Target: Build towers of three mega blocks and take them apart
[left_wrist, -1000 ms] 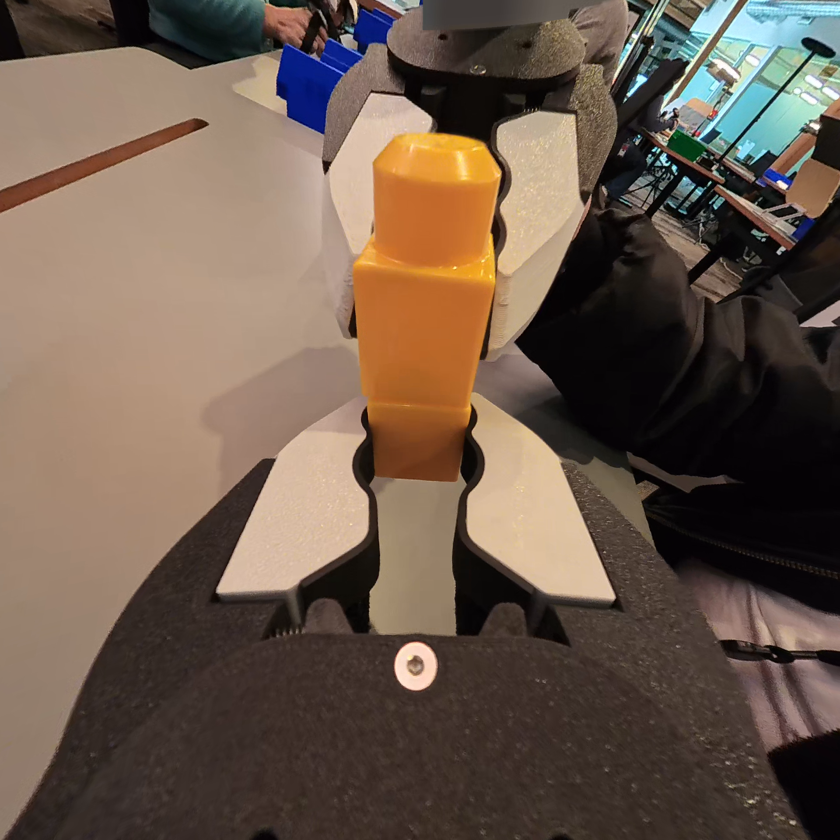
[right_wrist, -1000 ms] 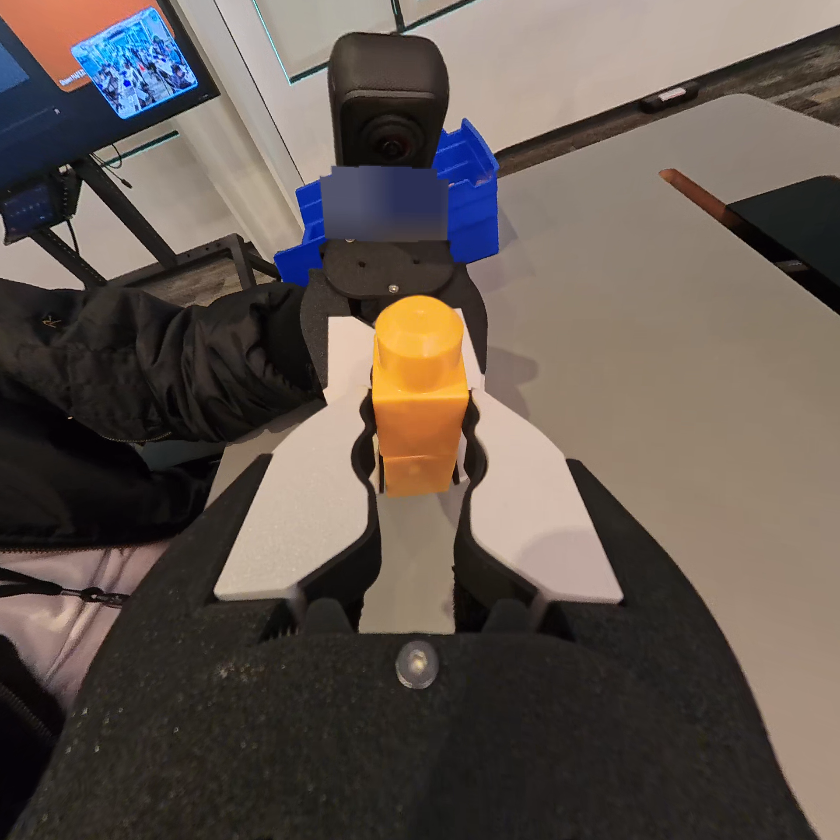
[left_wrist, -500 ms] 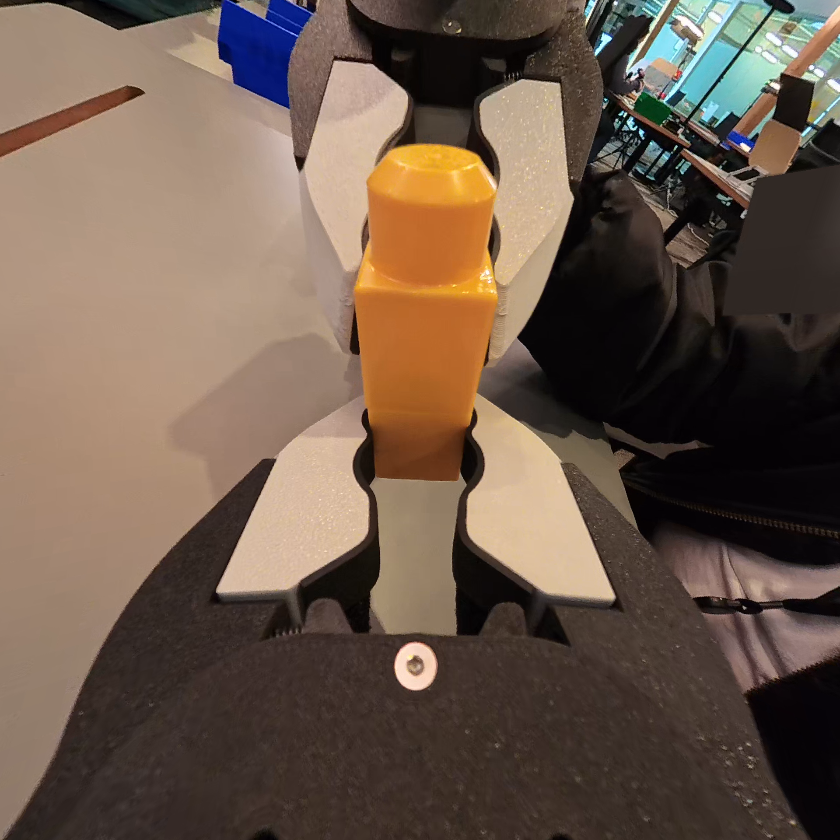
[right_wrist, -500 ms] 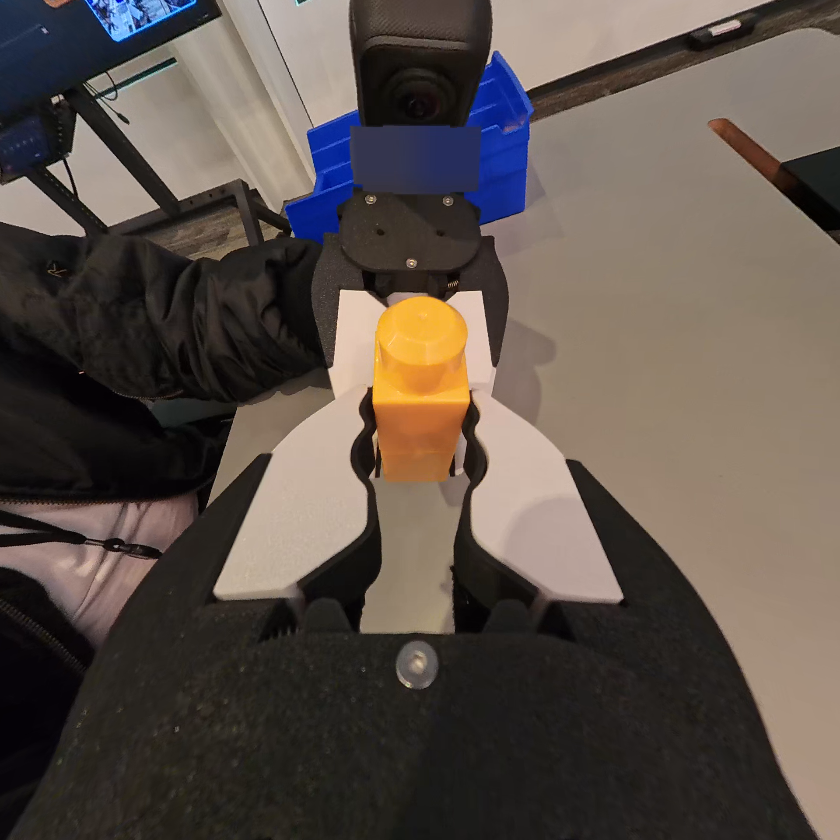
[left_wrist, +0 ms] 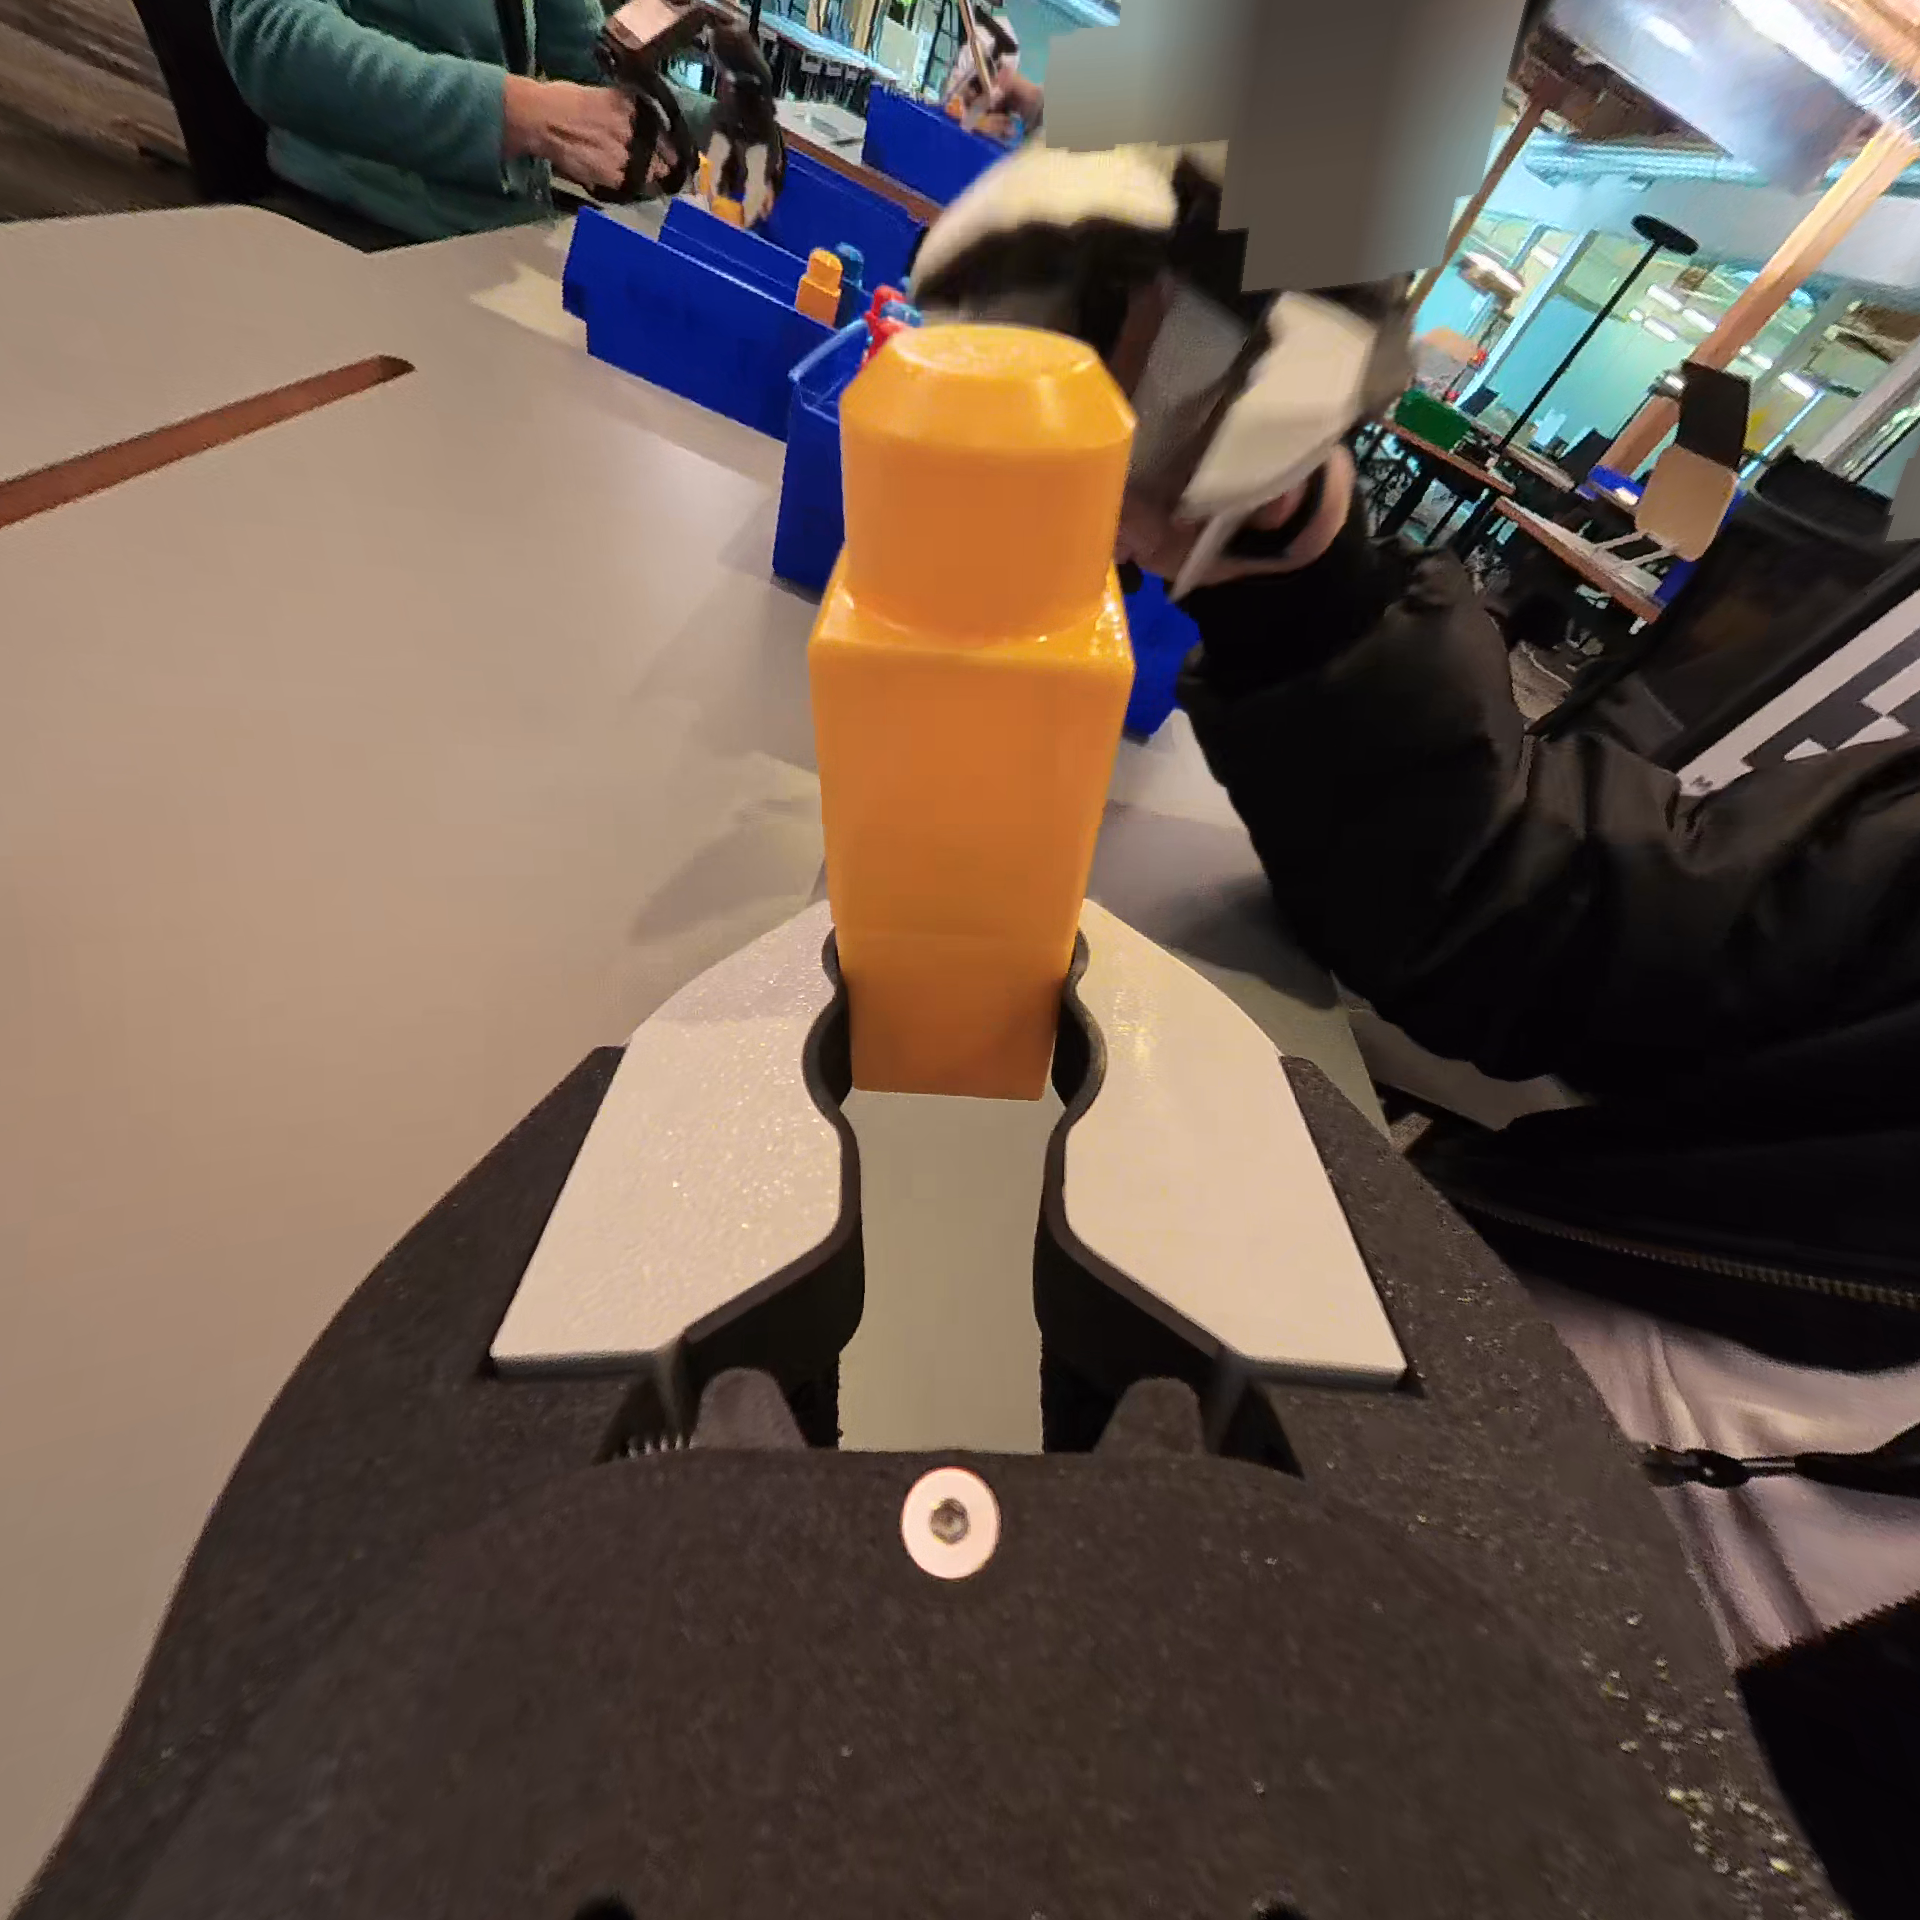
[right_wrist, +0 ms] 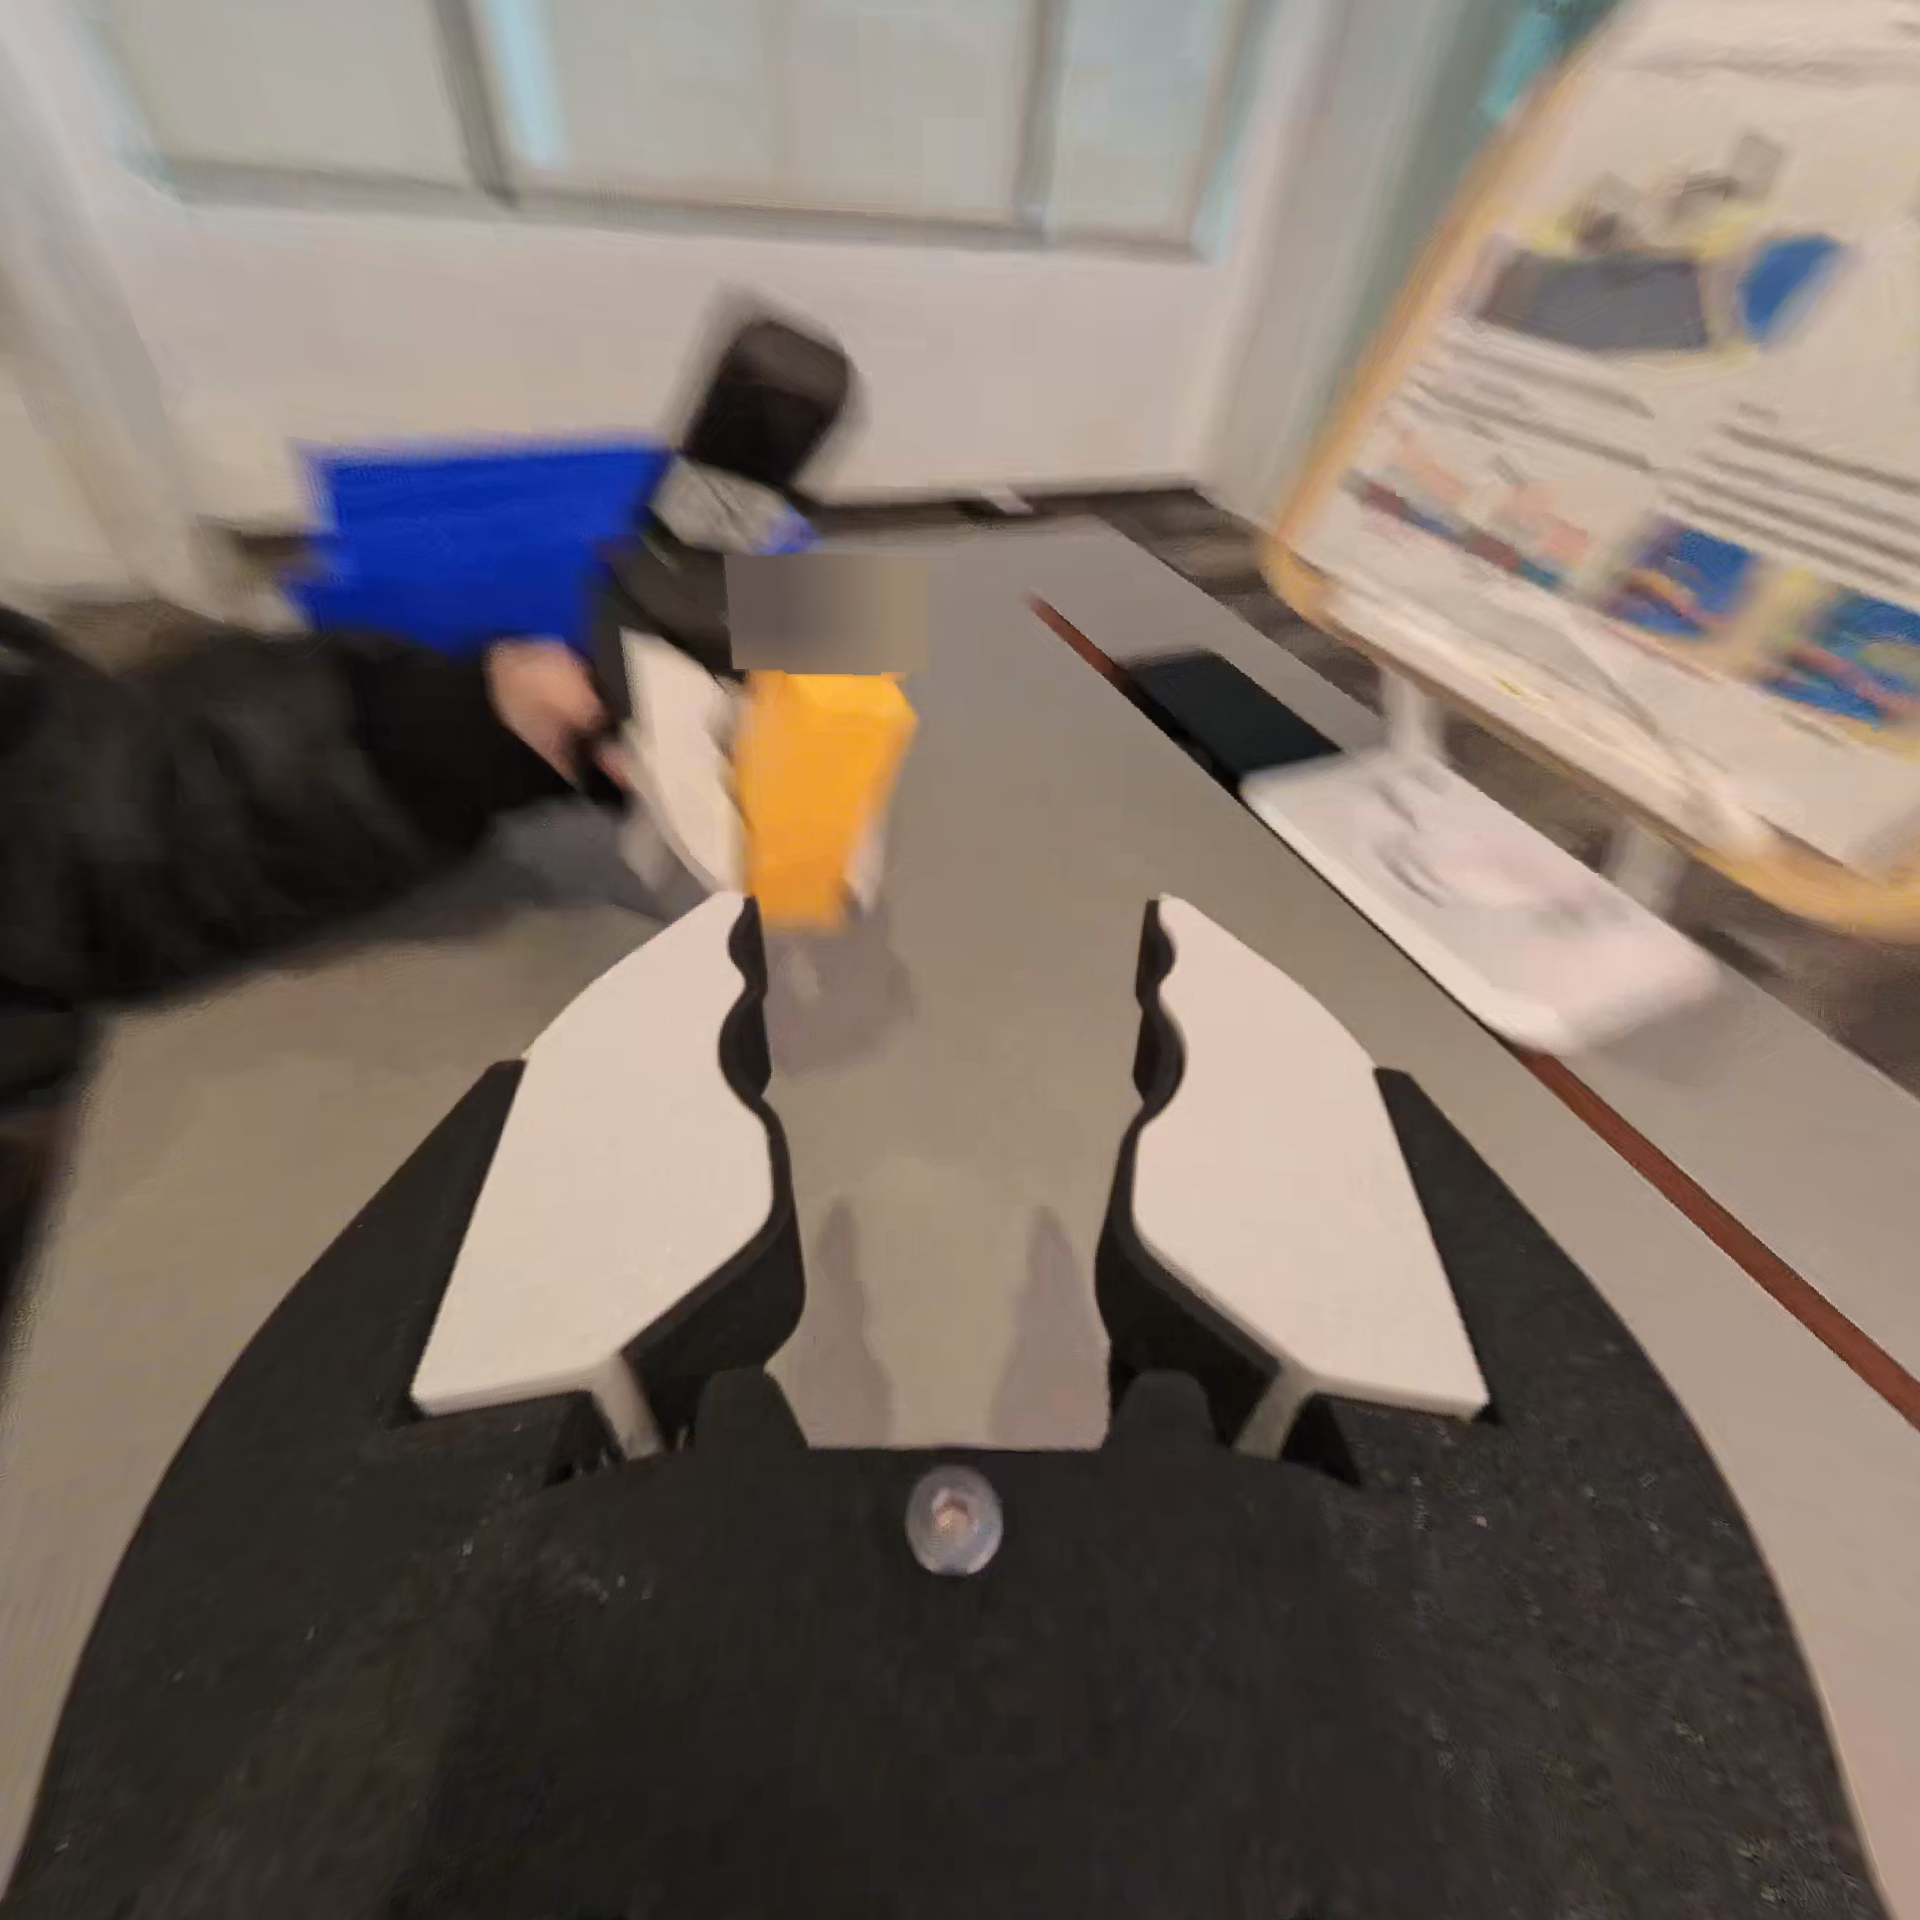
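Observation:
My left gripper (left_wrist: 951, 997) is shut on the bottom block of an orange mega block stack (left_wrist: 966, 748), held upright above the grey table (left_wrist: 364, 779). Two stacked orange blocks show, with a round stud on top. My right gripper (right_wrist: 951, 935) is open and empty, drawn back from the stack. It shows blurred and raised behind the stack in the left wrist view (left_wrist: 1226, 416). In the blurred right wrist view the orange stack (right_wrist: 821, 800) sits in the left gripper, ahead and slightly left of my open fingers.
Blue bins (left_wrist: 727, 322) with coloured blocks stand at the table's far side; a blue bin (right_wrist: 468, 540) also shows in the right view. A black sleeve (left_wrist: 1507, 831) lies to the right. Another person with grippers (left_wrist: 665, 135) works far back. A poster board (right_wrist: 1662, 468) stands right.
My right gripper let go of the orange stack, opened and pulled back and away fast. The left gripper kept its hold on the stack's bottom.

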